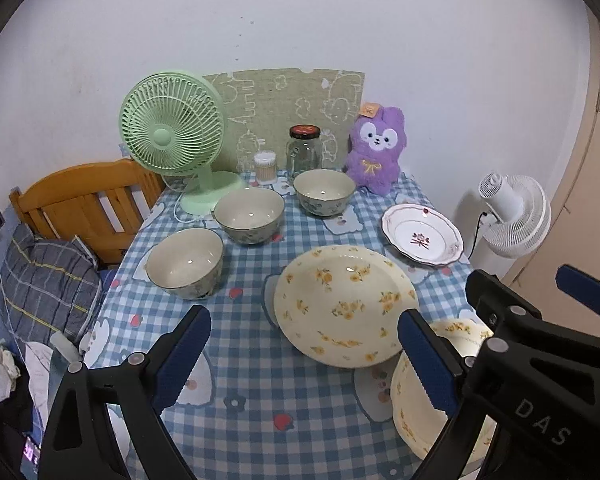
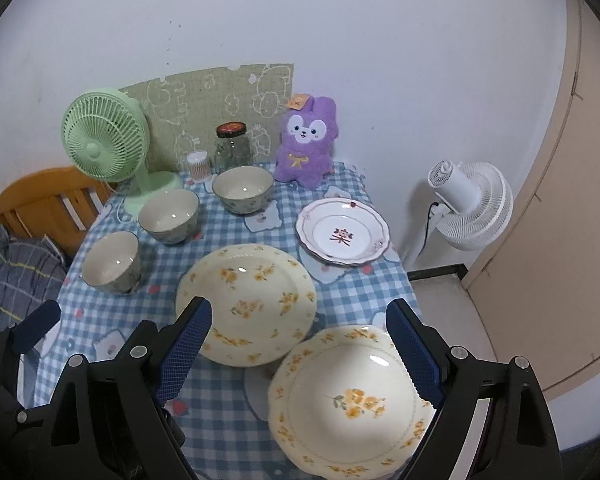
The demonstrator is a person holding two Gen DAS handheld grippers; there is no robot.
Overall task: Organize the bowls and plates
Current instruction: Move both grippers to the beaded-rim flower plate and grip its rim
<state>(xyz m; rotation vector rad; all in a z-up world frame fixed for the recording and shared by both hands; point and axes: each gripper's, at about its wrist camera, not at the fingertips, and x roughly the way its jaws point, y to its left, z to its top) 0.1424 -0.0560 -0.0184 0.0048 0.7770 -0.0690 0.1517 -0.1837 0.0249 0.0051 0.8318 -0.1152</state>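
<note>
Three cream bowls [image 1: 184,260] [image 1: 248,212] [image 1: 324,190] stand in a diagonal row on the checked tablecloth [image 1: 252,392]. A large yellow-flowered plate [image 1: 344,304] lies mid-table, and a white plate with a red motif [image 1: 422,234] lies behind it to the right. A smaller, deeper flowered plate [image 2: 352,400] sits at the front right corner. My left gripper [image 1: 306,360] hangs open above the cloth, holding nothing. My right gripper [image 2: 300,354] stands wide open above the deeper plate, its pads clear of it.
Along the back stand a green desk fan [image 1: 172,136], a glass jar [image 1: 304,152], a cotton-swab tub [image 1: 265,166] and a purple plush toy [image 1: 376,148]. A wooden bed frame [image 1: 88,200] is left of the table, a white floor fan [image 2: 472,204] to the right.
</note>
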